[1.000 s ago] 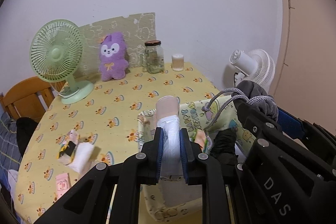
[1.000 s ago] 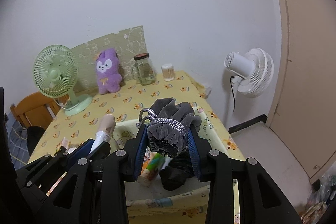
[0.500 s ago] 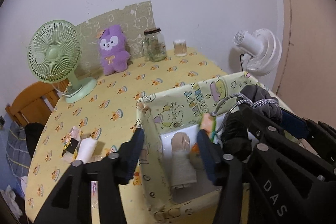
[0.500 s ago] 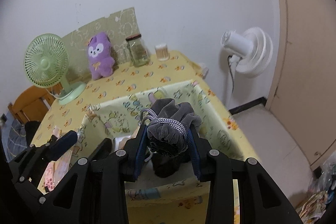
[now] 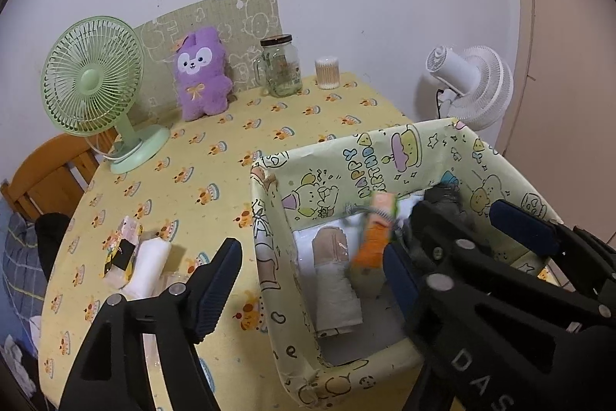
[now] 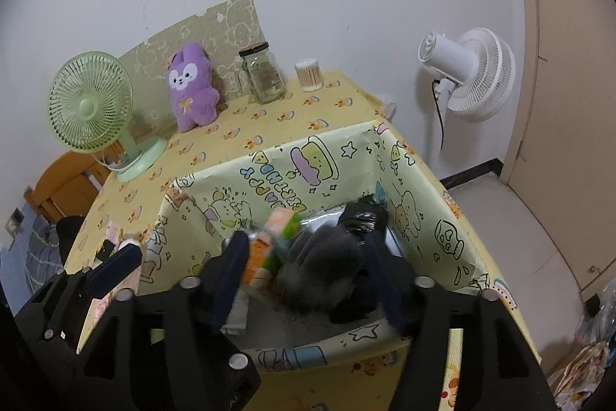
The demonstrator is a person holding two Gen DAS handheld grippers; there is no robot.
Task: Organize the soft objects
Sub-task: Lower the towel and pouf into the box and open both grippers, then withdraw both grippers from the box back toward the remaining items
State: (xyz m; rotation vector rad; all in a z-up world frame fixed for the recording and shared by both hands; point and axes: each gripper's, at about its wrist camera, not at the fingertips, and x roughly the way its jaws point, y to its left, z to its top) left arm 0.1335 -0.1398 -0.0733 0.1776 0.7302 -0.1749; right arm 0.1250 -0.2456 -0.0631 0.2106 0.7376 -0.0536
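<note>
A cartoon-print box (image 5: 385, 160) (image 6: 277, 176) stands on the yellow tablecloth. Inside lie a beige-and-white rolled cloth (image 5: 335, 280), an orange-green pack (image 5: 375, 237) (image 6: 277, 230) and a black bundle (image 6: 362, 214). My left gripper (image 5: 310, 280) hangs over the box's left wall, its jaws opening, nothing pressed between them. My right gripper (image 6: 308, 272) is over the box, its jaws opening. The grey drawstring pouch (image 6: 323, 264) is blurred between its pads, with a gap on the left side. A white roll (image 5: 148, 264) and small packs (image 5: 121, 245) lie on the table to the left.
At the back stand a green fan (image 5: 92, 83), a purple plush (image 5: 200, 72), a glass jar (image 5: 281, 68) and a swab cup (image 5: 327, 72). A white fan (image 6: 469, 72) is mounted right of the table. A wooden chair (image 5: 50, 172) is at the left edge.
The left jaws opened and let the beige roll drop into the box. Both grippers came lower over the box. The right jaws spread and the grey pouch slipped down between them.
</note>
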